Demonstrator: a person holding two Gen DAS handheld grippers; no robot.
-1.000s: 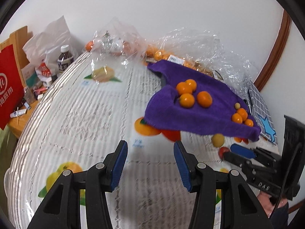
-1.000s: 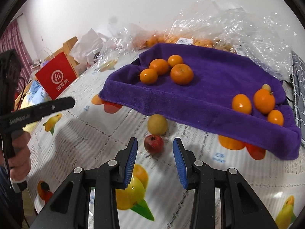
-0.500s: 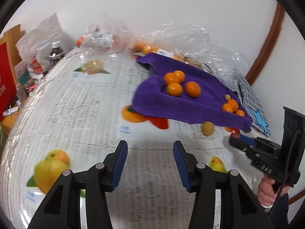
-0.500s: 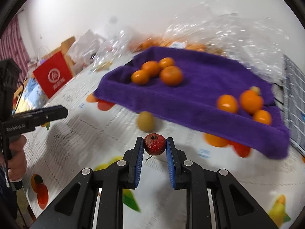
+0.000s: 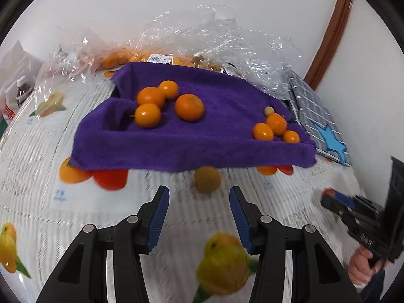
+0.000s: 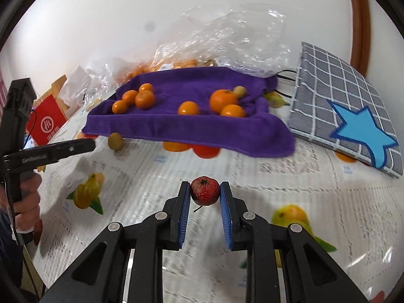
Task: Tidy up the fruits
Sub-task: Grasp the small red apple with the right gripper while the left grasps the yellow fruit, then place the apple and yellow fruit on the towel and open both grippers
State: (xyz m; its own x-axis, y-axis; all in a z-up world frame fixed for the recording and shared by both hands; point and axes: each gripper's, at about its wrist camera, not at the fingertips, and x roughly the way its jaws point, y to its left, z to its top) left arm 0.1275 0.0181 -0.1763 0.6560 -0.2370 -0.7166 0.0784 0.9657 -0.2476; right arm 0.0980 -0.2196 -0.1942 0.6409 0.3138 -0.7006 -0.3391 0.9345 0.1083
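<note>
- The right gripper [image 6: 205, 192] has a small red fruit [image 6: 204, 190] pinched between its blue pads, one pad on each side. The fruit looks clear of the fruit-print tablecloth [image 6: 290, 176], though I can't be sure it is fully off it.
- The left gripper [image 5: 199, 203] holds nothing. Its jaws stand partly open, aimed at a dull yellow fruit [image 5: 207, 179] that lies on the tablecloth just in front of the purple towel [image 5: 176, 149].
- That yellow fruit sits between the line of the two jaws but ahead of their tips, not touching either.
- On the towel the fruits are already in two clusters: four larger oranges [image 5: 189, 107] at its left, and three smaller ones [image 5: 276, 124] with a tiny pale fruit [image 5: 269, 110] at its right.
- I'd say the sorting is well along: the red and yellow fruits look like the last loose ones.
- Next, the right gripper needs to carry the red fruit over the towel's raised front edge and set it down softly, since round fruit will roll.
- The left gripper needs to come forward and down until its pads flank the yellow fruit, then close gently.
- Bags of clear plastic [image 6: 227, 32] with more oranges lie behind the towel, untouched.
</note>
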